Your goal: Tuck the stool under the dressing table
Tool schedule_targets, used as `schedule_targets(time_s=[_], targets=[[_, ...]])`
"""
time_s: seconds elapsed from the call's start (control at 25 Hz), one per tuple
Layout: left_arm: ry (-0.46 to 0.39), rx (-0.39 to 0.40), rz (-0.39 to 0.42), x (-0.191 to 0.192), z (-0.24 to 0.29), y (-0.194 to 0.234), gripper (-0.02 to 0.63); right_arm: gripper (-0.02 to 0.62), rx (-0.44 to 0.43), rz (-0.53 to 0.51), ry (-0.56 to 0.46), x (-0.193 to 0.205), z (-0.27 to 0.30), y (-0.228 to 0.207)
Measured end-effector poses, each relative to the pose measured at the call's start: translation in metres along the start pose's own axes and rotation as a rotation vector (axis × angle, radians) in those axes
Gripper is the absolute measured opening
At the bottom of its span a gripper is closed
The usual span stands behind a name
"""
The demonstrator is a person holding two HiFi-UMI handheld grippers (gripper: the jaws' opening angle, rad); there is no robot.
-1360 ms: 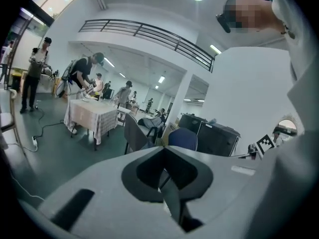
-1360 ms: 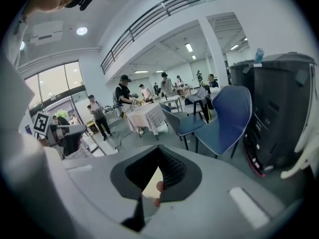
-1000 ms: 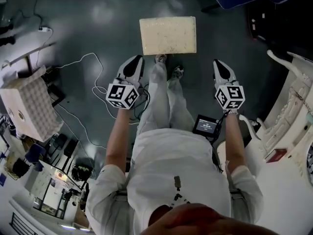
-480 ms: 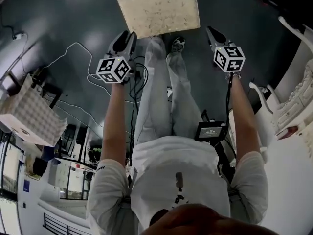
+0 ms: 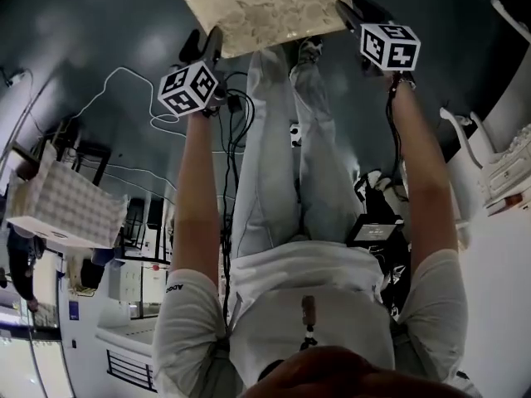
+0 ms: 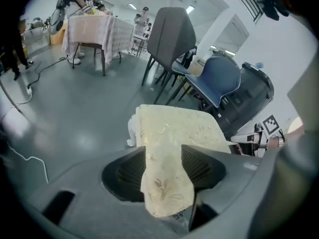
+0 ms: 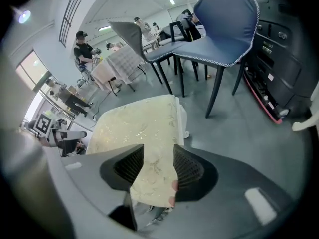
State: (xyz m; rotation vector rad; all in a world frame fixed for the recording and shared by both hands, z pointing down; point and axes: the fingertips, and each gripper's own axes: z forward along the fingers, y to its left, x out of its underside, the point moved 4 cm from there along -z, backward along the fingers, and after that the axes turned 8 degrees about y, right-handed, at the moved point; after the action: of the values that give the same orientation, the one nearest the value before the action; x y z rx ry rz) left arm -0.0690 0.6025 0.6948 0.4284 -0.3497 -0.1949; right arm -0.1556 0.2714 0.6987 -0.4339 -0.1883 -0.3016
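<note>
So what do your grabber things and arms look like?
The left gripper and right gripper each have dark grey pointed jaws with ribbed pads, plus a white cube of black square markers. Short white sleeves cover the upper arms.

No writing could be read. Small dark lettering on the person's white short sleeve (image 5: pixel 176 289) and the small black screen (image 5: pixel 375 230) right of it were too blurred.
</note>
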Motion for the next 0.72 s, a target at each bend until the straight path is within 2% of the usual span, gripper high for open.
schedule_targets(time_s=[0.16, 0.36, 0.44, 0.64, 0.72], targets=[[0.036, -0.011, 0.002, -0.006, 0.005, 0.011, 0.249, 0.223, 0.054, 0.006, 0.021, -0.009, 0.011, -0.009], [0.131, 0.013, 0.057, -0.007, 0.017, 0.016, 0.262, 0.268, 0.038, 0.076, 0.032, -0.008, 0.014, -0.015], [0.147, 0.024, 0.039, -0.005, 0.023, 0.017, 0.267, 0.270, 0.026, 0.087, 0.025, -0.008, 0.014, -0.018], [0.157, 0.073, -0.079, 0.000, 0.027, 0.027, 0.299, 0.267, -0.011, 0.141, 0.004, -0.006, 0.017, -0.019], [0.168, 0.079, -0.069, 0.001, 0.028, 0.027, 0.301, 0.318, -0.036, 0.153, 0.010, -0.003, 0.021, -0.016]])
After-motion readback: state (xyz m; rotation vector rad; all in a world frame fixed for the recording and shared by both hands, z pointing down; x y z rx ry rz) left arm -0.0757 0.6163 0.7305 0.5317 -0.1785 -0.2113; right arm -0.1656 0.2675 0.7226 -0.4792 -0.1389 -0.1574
